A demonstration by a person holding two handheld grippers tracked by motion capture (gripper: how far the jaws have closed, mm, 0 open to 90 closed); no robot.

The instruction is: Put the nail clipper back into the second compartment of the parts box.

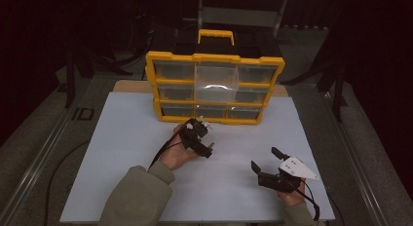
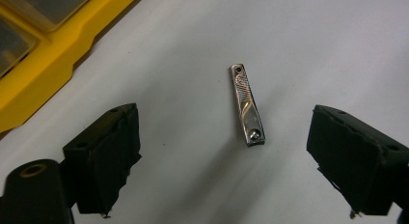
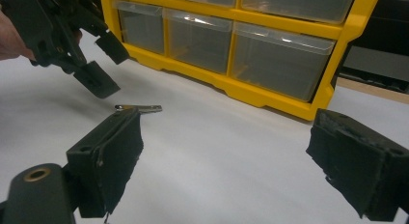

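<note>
Clipper [image 2: 246, 105] lies flat on the white table [image 1: 122, 153], a small metal nail tool, just in front of the yellow organizer [image 1: 214, 87]. The left hand-held gripper [image 2: 224, 159] hovers right above it with its jaws spread wide on either side, touching nothing; the clipper sits between them on the bare board. The right hand-held gripper [image 1: 263, 159] rests well apart at the near right of the table, also spread and empty. The board is a plain, matte white sheet, unmarked, laid on a larger grey bench with metal rails. The organizer stands upright at the far edge, its clear drawers closed, a yellow handle on top. Beyond it the room is dark, with black stands and cables.
</note>
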